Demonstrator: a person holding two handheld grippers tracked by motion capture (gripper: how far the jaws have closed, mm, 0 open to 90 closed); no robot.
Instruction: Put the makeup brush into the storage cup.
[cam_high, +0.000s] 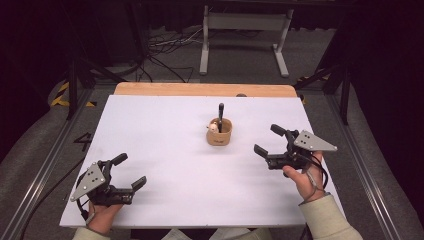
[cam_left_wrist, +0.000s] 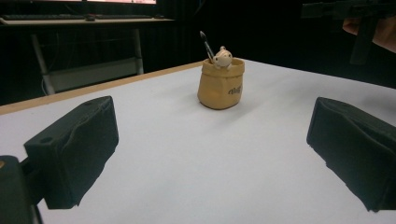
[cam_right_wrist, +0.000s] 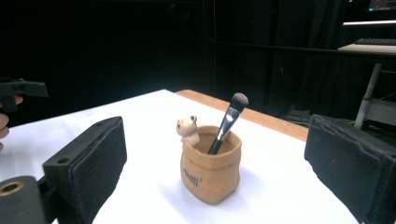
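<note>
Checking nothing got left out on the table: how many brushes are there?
1: the brush stands tilted in the tan pot mid-table, bristles up. The pot's inside is partly hidden, so something short could sit unseen.

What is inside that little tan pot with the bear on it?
A makeup brush stands tilted in the tan pot, bristles up, beside the bear figure at its rim. The handle's lower end and the pot's bottom are hidden by its wall.

My high view looks forward and down over the whole tabletop (cam_high: 165, 150). My left gripper view sits low, looking between its own wide-set jaws at the tan pot (cam_left_wrist: 220, 84) farther ahead. My right gripper view sees that pot close, just beyond its jaws. All three share it.
</note>
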